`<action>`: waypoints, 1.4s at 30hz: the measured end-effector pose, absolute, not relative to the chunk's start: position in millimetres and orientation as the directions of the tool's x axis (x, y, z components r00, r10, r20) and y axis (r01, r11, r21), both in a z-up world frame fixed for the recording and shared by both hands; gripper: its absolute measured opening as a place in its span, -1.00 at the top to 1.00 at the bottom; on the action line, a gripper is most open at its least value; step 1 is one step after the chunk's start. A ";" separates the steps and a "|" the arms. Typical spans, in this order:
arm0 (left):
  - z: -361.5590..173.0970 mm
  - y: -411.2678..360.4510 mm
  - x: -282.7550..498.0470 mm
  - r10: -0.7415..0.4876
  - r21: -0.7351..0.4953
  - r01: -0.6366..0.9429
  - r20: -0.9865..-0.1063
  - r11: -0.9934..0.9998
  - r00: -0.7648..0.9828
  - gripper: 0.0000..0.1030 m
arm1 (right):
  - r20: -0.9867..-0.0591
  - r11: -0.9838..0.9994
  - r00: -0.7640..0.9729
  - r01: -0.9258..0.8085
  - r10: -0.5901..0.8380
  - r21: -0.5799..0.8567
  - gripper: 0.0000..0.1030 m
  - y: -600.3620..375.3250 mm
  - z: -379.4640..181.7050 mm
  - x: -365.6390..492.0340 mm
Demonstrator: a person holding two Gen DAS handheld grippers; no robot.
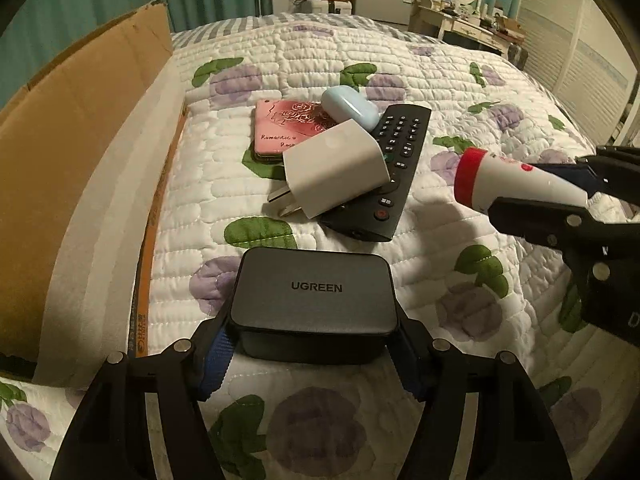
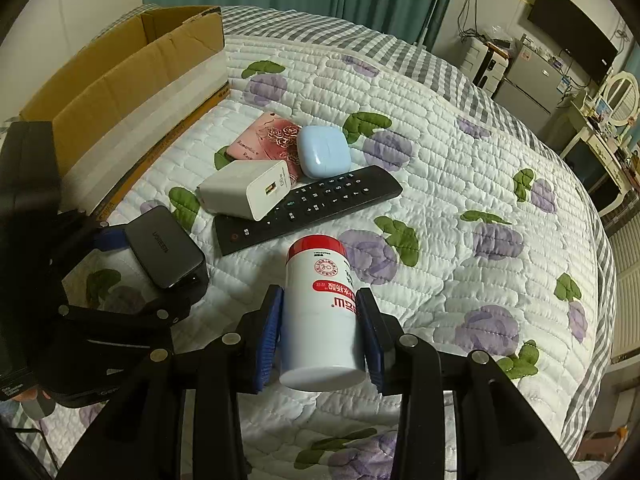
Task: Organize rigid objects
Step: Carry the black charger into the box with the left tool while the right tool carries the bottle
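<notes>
Jaws on both tools were clenched on loads. Going left to right: the cardboard box [image 2: 132, 72] lay open at the bed's left side, its tall flap [image 1: 80, 152] raised between the pile and the box interior. Next to it, the left gripper [image 1: 314, 344] pinched the dark charger [image 1: 314, 300] by its sides, low over the quilt [image 1: 440, 80]. Ahead sat the pile: pink phone case [image 1: 276, 128], white plug adapter [image 1: 336, 164] and blue earbud case [image 1: 350, 106] leaning on the black remote [image 1: 384, 172]. At right, the right gripper [image 2: 322, 332] held the white bottle [image 2: 320, 312] near its base, cap forward.

That grip probably sat far back, so the bottle could tilt out. Swinging either load leftward could clip the flap. Open quilt lay to the right.
</notes>
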State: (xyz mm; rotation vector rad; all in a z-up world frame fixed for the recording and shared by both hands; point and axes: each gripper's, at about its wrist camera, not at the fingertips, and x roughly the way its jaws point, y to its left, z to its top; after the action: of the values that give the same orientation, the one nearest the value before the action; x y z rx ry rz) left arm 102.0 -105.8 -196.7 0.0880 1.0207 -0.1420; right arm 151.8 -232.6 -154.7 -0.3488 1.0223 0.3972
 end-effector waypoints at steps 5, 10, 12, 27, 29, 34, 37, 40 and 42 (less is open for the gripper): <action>-187.2 -110.5 95.5 -0.096 0.005 0.186 -0.842 0.983 0.530 -0.32 | -0.859 0.877 0.487 -0.469 0.159 -0.103 0.29 -233.5 -147.1 148.5; -157.1 -116.3 82.3 -0.159 -0.033 0.223 -0.804 0.974 0.573 -0.32 | -0.827 0.906 0.539 -0.413 0.162 -0.093 0.29 -243.2 -126.0 139.4; -138.0 -115.1 76.2 -0.186 -0.046 0.241 -0.779 0.970 0.599 -0.32 | -0.811 0.916 0.562 -0.391 0.163 -0.087 0.29 -248.0 -115.1 135.1; -10.9 -17.4 88.9 -0.170 0.040 0.248 -0.621 0.968 0.765 -0.32 | -0.722 0.940 0.677 -0.321 0.142 -0.117 0.29 -218.1 -18.3 115.5; -14.3 4.4 97.7 -0.133 0.066 0.222 -0.627 0.973 0.768 -0.32 | -0.711 0.936 0.686 -0.332 0.155 -0.115 0.29 -205.1 -8.7 116.6; -45.9 49.3 120.8 -0.074 0.078 0.170 -0.674 0.982 0.735 -0.32 | -0.701 0.922 0.686 -0.372 0.193 -0.110 0.29 -164.1 0.2 123.8; -69.8 64.1 131.4 -0.071 0.057 0.155 -0.703 0.986 0.708 -0.32 | -0.710 0.910 0.673 -0.399 0.210 -0.110 0.29 -138.1 -4.6 132.8; -85.9 70.9 134.1 -0.078 0.057 0.171 -0.722 0.984 0.687 -0.32 | -0.722 0.899 0.655 -0.424 0.225 -0.105 0.29 -112.4 -12.9 143.1; -93.0 71.0 138.6 -0.089 0.050 0.182 -0.730 0.982 0.678 -0.33 | -0.730 0.894 0.644 -0.436 0.228 -0.106 0.29 -98.7 -17.9 149.8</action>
State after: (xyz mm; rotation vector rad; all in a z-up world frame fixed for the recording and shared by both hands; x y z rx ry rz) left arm 138.6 71.0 -93.0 0.1221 0.8125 -0.1527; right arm 149.8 -98.7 -17.9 -0.2843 0.7858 0.3835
